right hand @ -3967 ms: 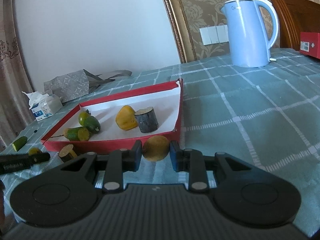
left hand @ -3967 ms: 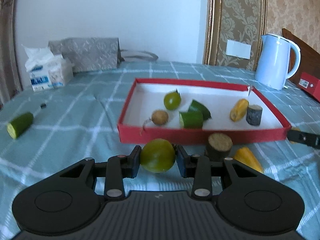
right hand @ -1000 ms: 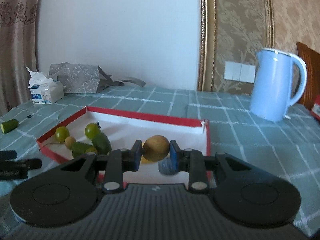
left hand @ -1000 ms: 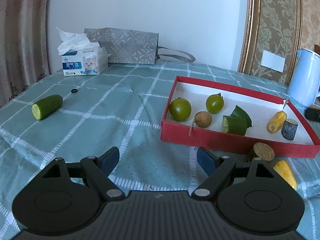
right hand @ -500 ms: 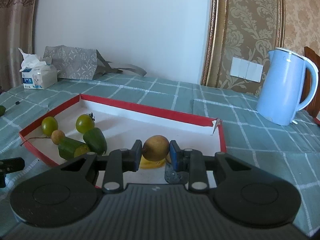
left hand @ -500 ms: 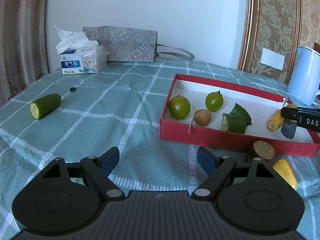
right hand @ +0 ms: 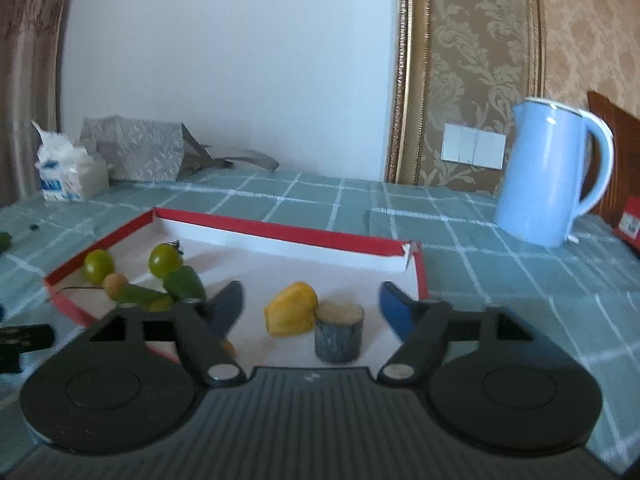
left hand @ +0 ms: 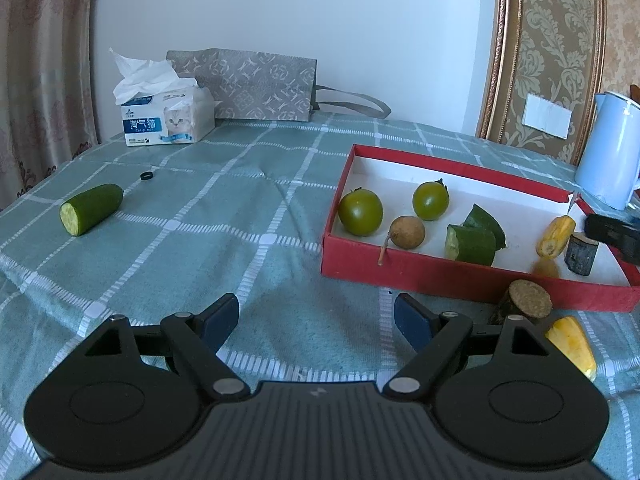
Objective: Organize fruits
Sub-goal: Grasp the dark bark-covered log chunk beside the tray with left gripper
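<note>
Fruits (left hand: 360, 212) in red tray (left hand: 472, 280); both grippers' fingers (left hand: 218, 322) wide apart.

Soft, even daylight throughout; shadows are faint. The left view is sharp, the right view smeared by motion blur. Fisheye bending curves both edges.

I assess this as a home, most likely a dining or living room. My cameras show a table under a teal checked tablecloth (left hand: 240, 216), a tissue box (left hand: 166, 120) with a cat printed on it, a grey patterned gift bag (left hand: 256, 86) and a pale blue electric kettle (right hand: 548, 176). Damask wallpaper (right hand: 476, 52), a gilt frame, a wall switch (right hand: 472, 146) and a curtain complete the domestic finish.
</note>
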